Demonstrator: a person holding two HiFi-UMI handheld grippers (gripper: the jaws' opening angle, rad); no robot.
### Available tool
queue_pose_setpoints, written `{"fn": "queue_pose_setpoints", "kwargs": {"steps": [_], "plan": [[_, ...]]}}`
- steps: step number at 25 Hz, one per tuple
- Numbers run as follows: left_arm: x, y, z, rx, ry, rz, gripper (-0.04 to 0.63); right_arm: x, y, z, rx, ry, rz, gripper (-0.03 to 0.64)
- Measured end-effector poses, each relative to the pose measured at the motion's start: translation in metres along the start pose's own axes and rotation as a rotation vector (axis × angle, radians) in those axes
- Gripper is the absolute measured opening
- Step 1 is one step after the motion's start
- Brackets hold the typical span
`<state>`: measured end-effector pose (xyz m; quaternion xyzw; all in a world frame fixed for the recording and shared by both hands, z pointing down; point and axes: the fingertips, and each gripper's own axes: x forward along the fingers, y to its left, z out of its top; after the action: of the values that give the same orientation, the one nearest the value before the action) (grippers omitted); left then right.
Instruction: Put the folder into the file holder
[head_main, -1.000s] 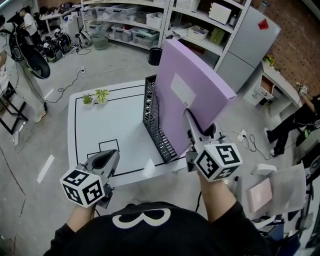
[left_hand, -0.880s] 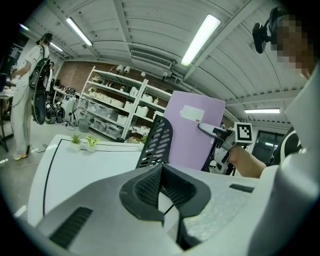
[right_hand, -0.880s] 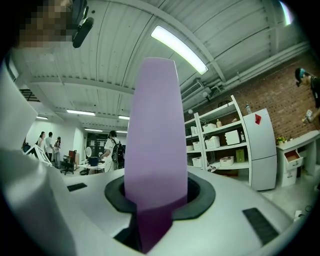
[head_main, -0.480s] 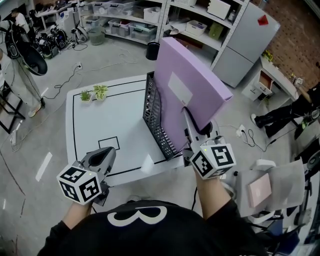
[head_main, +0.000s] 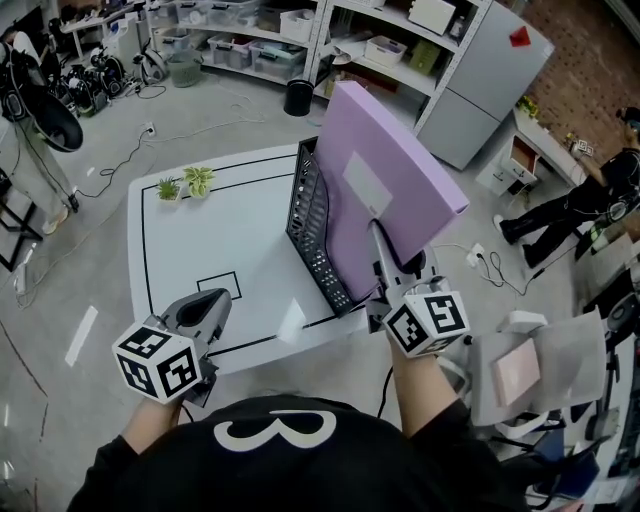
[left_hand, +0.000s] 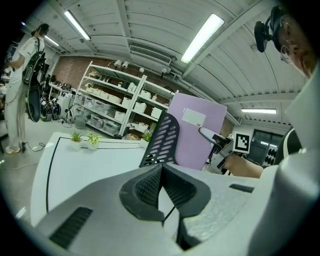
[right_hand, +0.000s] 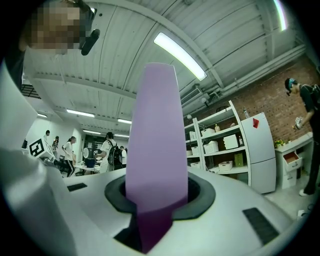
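Note:
A large purple folder (head_main: 385, 185) stands tilted on edge at the right side of the white table (head_main: 220, 250). Its lower edge is hidden behind the mesh wall of the black file holder (head_main: 312, 235). My right gripper (head_main: 381, 262) is shut on the folder's near edge; in the right gripper view the folder (right_hand: 156, 140) fills the gap between the jaws of that gripper (right_hand: 156, 202). My left gripper (head_main: 213, 300) hovers over the table's front left edge, shut and holding nothing. The left gripper view shows its own jaws (left_hand: 162, 172) together, with the folder (left_hand: 195, 135) and the holder (left_hand: 162, 142) beyond.
Two small potted plants (head_main: 186, 186) stand at the table's far left corner. A small white scrap (head_main: 291, 322) lies near the front edge. A chair with a pink item (head_main: 518, 375) is at the right. Shelves with bins (head_main: 260, 45) and floor cables lie beyond.
The view has shifted slightly. The folder stays in the right gripper at about the same place by the holder. The left gripper has barely moved.

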<state>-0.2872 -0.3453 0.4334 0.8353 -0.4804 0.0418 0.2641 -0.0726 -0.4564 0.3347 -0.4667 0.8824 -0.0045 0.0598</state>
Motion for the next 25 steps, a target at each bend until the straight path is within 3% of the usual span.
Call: {"fn": "queue_pose_setpoints", "kwargs": {"steps": [25], "plan": [[0.020,0.003,-0.009,0.030,0.018,-0.087,0.006,-0.028,0.008,-0.099,-0.035,0.199,-0.015,0.153]]}}
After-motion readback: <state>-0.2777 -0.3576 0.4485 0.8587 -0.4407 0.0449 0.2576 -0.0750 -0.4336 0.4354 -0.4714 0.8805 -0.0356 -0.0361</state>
